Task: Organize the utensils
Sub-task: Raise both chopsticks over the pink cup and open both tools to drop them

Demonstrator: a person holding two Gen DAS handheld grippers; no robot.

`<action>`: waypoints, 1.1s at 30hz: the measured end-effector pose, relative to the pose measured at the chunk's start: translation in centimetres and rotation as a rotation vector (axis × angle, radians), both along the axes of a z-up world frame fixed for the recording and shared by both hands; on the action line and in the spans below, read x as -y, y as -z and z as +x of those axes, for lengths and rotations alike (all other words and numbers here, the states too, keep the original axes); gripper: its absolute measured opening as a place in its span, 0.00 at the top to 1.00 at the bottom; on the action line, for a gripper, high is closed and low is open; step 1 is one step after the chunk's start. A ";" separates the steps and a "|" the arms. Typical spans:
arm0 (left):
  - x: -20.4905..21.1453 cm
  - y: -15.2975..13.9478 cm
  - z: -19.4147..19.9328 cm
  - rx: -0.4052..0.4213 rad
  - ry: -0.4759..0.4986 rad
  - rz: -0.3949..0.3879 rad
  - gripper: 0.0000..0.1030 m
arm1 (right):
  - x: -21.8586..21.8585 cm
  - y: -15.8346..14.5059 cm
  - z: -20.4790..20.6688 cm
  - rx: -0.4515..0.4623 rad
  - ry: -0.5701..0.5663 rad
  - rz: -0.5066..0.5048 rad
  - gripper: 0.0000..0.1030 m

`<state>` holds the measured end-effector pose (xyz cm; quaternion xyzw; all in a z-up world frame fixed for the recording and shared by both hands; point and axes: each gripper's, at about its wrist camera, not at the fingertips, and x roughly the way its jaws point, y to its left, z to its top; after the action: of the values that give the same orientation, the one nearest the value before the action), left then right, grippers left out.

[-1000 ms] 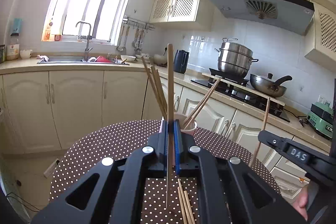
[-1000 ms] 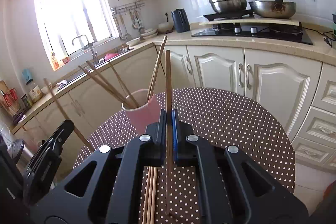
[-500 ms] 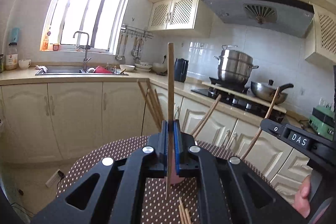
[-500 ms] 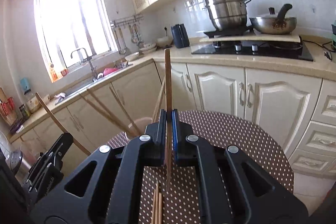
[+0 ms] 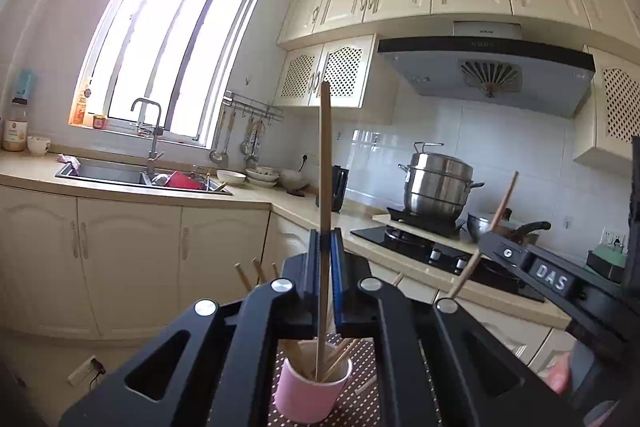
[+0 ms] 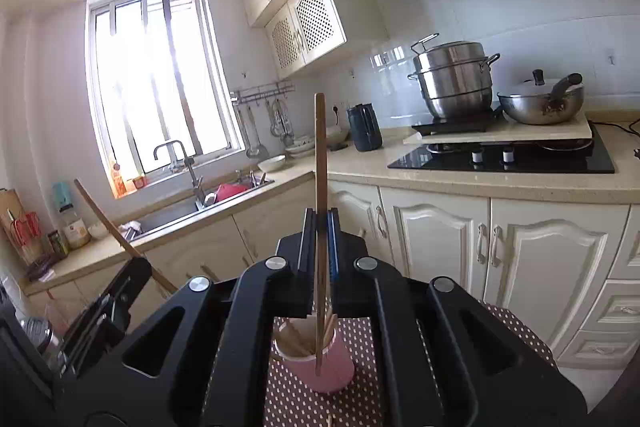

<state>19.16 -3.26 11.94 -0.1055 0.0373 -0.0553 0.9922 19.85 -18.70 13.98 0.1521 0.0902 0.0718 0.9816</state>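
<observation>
Holding one chopstick [image 5: 325,187] upright, my left gripper [image 5: 325,247] has its jaws clamped on the shaft. The lower tip of that stick hangs inside the pink cup [image 5: 310,393], which stands on the polka-dot tablecloth [image 5: 360,409] with several other chopsticks leaning in it. My right gripper [image 6: 320,227] is likewise closed on a second, darker chopstick [image 6: 320,167], held upright above the same pink cup [image 6: 320,367]; its lower tip overlaps the cup's near wall, so I cannot tell if it is inside.
</observation>
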 end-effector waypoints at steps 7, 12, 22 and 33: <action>0.7 0.8 2.4 -0.024 -0.004 0.004 0.95 | 0.0 -0.1 2.5 0.011 0.001 0.024 0.94; 0.6 2.0 4.2 -0.065 -0.011 0.002 0.95 | -0.8 0.8 3.8 0.009 -0.030 0.015 0.94; -0.3 6.0 6.7 -0.190 -0.040 0.027 0.95 | -1.9 6.0 6.9 -0.132 -0.064 -0.036 0.94; -0.2 9.6 6.6 -0.296 -0.028 0.079 0.93 | -1.8 10.1 7.0 -0.294 -0.096 -0.135 0.87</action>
<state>25.77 -3.05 2.36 -0.0740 0.1837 -0.0238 0.9799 26.81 -16.89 3.88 0.0902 0.2447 0.0895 0.9612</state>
